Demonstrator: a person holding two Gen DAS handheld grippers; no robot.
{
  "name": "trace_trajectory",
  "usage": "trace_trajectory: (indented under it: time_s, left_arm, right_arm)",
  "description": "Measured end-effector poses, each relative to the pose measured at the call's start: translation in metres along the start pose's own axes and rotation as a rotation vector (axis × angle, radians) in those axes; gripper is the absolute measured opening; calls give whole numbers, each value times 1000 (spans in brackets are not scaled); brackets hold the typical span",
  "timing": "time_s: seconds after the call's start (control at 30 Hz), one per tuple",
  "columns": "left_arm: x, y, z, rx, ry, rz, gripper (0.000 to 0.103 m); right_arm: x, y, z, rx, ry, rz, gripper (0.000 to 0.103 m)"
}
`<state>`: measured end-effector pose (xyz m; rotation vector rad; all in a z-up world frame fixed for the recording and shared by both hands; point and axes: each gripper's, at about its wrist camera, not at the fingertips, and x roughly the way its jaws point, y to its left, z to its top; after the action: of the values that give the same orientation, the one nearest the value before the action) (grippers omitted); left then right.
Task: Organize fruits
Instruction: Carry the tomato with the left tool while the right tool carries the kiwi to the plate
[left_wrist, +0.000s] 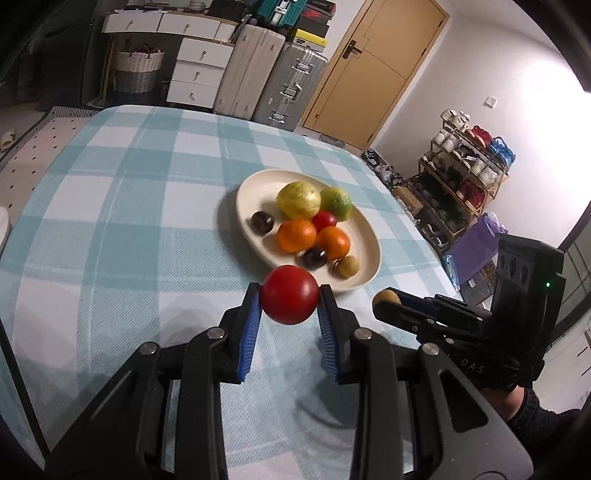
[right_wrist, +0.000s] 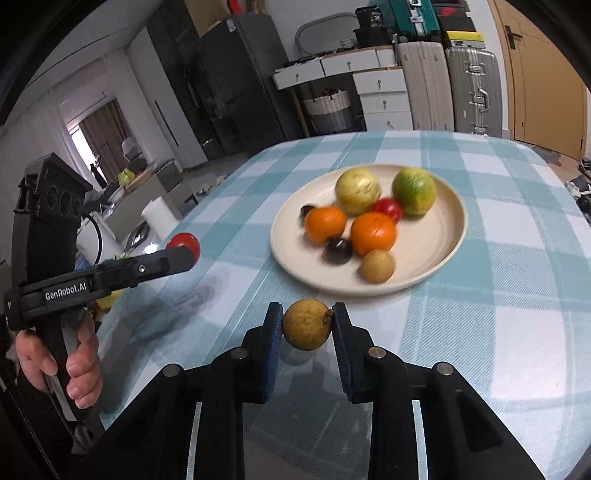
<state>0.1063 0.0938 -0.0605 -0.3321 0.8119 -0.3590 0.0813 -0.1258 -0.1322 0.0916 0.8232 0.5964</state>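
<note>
my left hand-held gripper (left_wrist: 290, 295) clamps a red fruit (left_wrist: 290, 294); my right hand-held gripper (right_wrist: 306, 325) clamps a tan fruit (right_wrist: 306, 324). plate (right_wrist: 443, 254) fruits blur; the table's near edge is hidden.

Both fisheye views ride just behind their own gripper, looking forward and downward over the checked surface (left_wrist: 110, 229) from close by. Both share the plate (left_wrist: 364, 240) of fruit at frame centre; each catches the other gripper at its edge, lower right and lower left respectively.
</note>
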Motion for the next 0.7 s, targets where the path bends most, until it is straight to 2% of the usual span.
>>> trace_trajectory:
  time_s: [0.17,0.47,0.7]
  left_arm:
    - [17,-15,18,23,9,-15,27]
    - [54,-33,53,40,34,-31,28]
    - [88,-42,68,64,80,-43,28]
  right_arm:
    - [-4,-16,16,19,-38,-6,28]
    - [-1,-38,39,48,-56,-8,28]
    - [8,-52,53,48,-61,-50,28]
